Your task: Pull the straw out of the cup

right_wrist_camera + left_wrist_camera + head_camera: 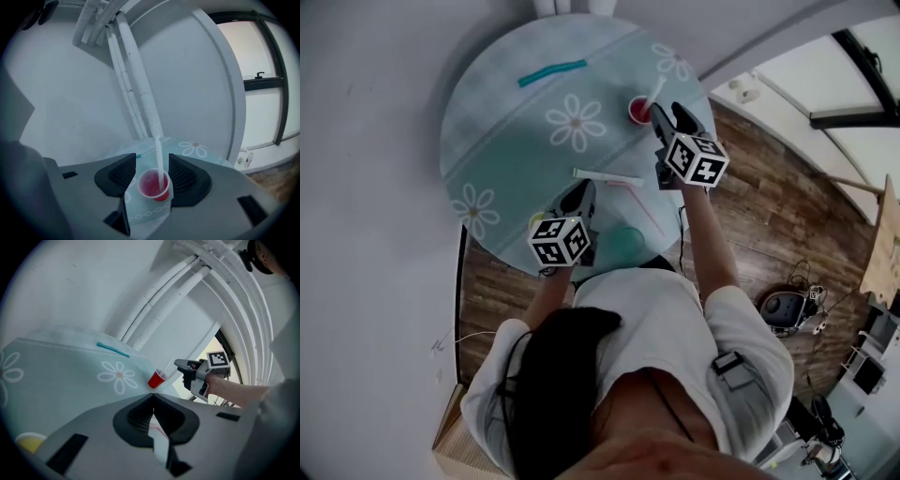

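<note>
Round bench (497,141) with a teal daisy-print cloth, white wall and pipes behind it, wood floor below. The red cup (638,111) sits upright close to the bench's far edge, and the white straw (655,92) is standing in it, resting against the rim.

The right gripper (668,114) is just beside the cup, on its right. Its fingers (117,176) are spread wide. In the right gripper view the cup and straw sit framed in the gap, and as far as I can see neither finger touches them.

The left gripper (579,192) hangs well back from the cup, toward the person, with its fingers (136,416) pressed together at the tips and nothing gripped.

A loose white straw (607,176) and a pink straw (645,214) lie flat on the cloth between the cup and the person. A teal straw (551,72) lies well to the cup's left, also near the far edge.
</note>
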`<state>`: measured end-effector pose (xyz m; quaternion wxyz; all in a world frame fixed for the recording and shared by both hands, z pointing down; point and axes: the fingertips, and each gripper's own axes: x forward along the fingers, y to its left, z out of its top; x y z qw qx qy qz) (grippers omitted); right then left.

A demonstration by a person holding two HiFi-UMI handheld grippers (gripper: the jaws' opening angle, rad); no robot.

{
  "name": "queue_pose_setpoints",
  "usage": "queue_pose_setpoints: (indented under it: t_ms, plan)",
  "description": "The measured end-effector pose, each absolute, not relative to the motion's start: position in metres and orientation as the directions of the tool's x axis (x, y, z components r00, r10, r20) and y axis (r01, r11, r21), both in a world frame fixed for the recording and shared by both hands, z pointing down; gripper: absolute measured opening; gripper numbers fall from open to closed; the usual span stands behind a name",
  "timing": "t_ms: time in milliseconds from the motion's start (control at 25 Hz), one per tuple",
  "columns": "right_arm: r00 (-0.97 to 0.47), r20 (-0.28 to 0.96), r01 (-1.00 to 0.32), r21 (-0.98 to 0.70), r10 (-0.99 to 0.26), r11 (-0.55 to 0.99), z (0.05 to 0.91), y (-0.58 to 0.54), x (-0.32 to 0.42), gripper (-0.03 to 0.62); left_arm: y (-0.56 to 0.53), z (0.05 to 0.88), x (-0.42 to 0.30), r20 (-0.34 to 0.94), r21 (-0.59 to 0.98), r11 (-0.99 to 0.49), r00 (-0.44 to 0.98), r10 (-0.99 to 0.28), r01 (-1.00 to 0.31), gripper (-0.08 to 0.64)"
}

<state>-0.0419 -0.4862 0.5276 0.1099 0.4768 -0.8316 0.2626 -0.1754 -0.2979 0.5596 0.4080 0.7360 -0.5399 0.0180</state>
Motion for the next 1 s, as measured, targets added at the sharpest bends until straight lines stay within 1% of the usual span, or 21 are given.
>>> queue_pose_setpoints:
  t_ms: [400,600,640,680,720,760,1000]
  plan:
    - [-0.506,0.474,-0.863,-0.293,-0.721,0.413,0.547,-0.519,-0.058,0.201,-0.293,0.571,-0.174,0.484,0.604,-0.074,0.44,-0.757,-0.793,0.009]
    - [-0.485,0.477,-0.874,-0.293,-0.733,0.387,0.552,-0.533,-0.057,0.198,-0.293,0.575,-0.173,0.5,0.604,-0.059,0.436,-0.748,-0.795,0.009]
    - [-0.477,0.477,-0.879,-0.287,-0.738,0.382,0.552,-0.534,-0.056,0.191,-0.293,0.575,-0.174,0.5,0.606,-0.059,0.437,-0.748,-0.793,0.009]
    - [-0.468,0.476,-0.883,-0.279,-0.744,0.377,0.552,-0.535,-0.056,0.164,-0.294,0.574,-0.175,0.495,0.608,-0.063,0.441,-0.749,-0.791,0.009]
    - [-0.464,0.474,-0.885,-0.273,-0.748,0.376,0.552,-0.536,-0.056,0.114,-0.294,0.571,-0.175,0.485,0.613,-0.074,0.449,-0.751,-0.787,0.009]
    - [-0.466,0.47,-0.884,-0.272,-0.749,0.38,0.552,-0.536,-0.056,0.09,-0.295,0.568,-0.174,0.472,0.619,-0.089,0.46,-0.752,-0.781,0.009]
    - [-0.472,0.47,-0.881,-0.278,-0.746,0.383,0.555,-0.535,-0.056,0.063,-0.292,0.566,-0.171,0.457,0.621,-0.122,0.484,-0.746,-0.775,0.009]
